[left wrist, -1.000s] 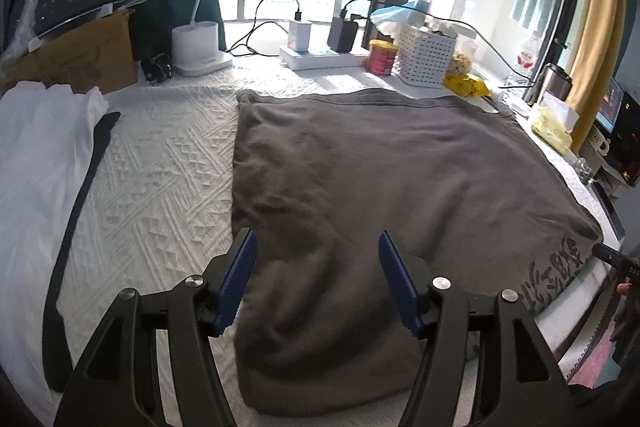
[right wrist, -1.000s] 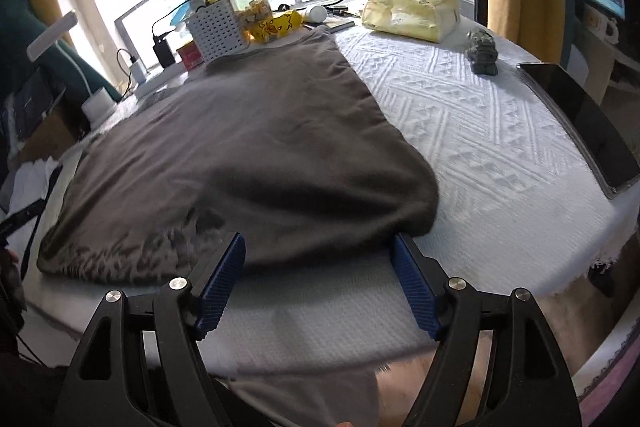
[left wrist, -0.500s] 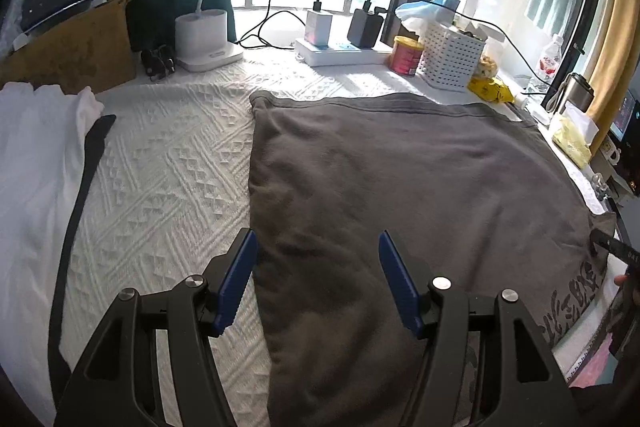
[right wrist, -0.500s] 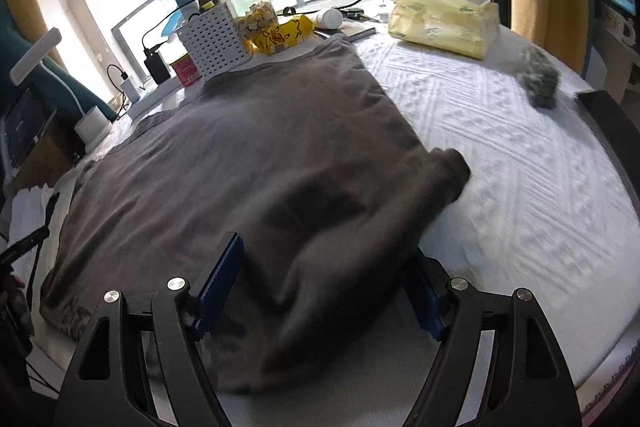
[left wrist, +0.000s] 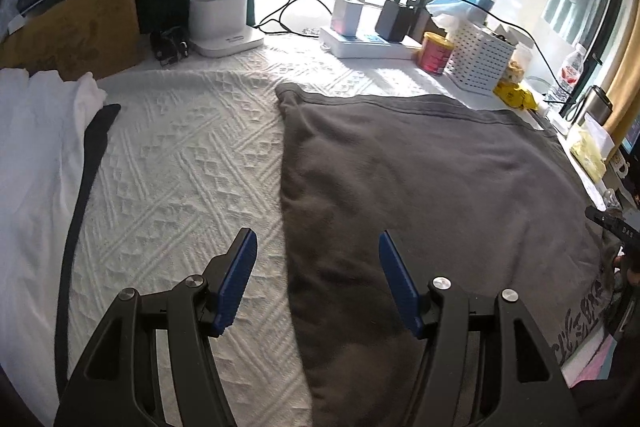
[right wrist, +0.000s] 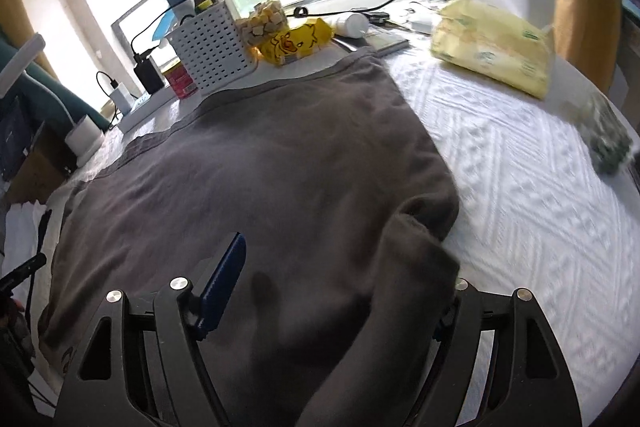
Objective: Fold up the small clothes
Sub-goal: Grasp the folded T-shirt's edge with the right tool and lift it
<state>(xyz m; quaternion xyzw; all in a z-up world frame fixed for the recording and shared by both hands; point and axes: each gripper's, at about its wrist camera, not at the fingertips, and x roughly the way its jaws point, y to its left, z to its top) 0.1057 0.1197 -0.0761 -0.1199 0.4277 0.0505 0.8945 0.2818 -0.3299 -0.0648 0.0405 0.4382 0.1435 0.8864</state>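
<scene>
**Grey garment spread on the white cover, one corner bunched at the right tongs**

The white cover [left wrist: 180,155], woven in a raised diamond pattern, fills most of both views. On it lies the grey garment [left wrist: 420,179], flat over most of its area, its hemmed edge toward the window and a pale print on its near right corner in the left wrist view. In the right wrist view the same garment [right wrist: 260,179] is rumpled at its near right corner: a fold of cloth rises there and drapes over the right finger of the right gripper [right wrist: 332,275], hiding that pad. The left pad shows, blue and set well off from where the other arm sits, so the jaws stand wide with cloth between them; whether they grip it cannot be told.

The left gripper [left wrist: 314,259] hangs over the garment's left edge, jaws wide and holding nothing, one blue pad over the cover and the other over the grey cloth.

To the far left lies white cloth [left wrist: 36,155] with a black strip [left wrist: 86,179] along its edge. Behind it stands a cardboard box [left wrist: 76,31].

Along the window side stand a white lamp base [left wrist: 220,19], a power strip [left wrist: 368,45] with chargers plugged in, a red can [left wrist: 436,53] and a white basket [right wrist: 212,53]. Right of the basket lie a yellow duck bag [right wrist: 296,41] and a yellow tissue pack [right wrist: 496,47].
</scene>
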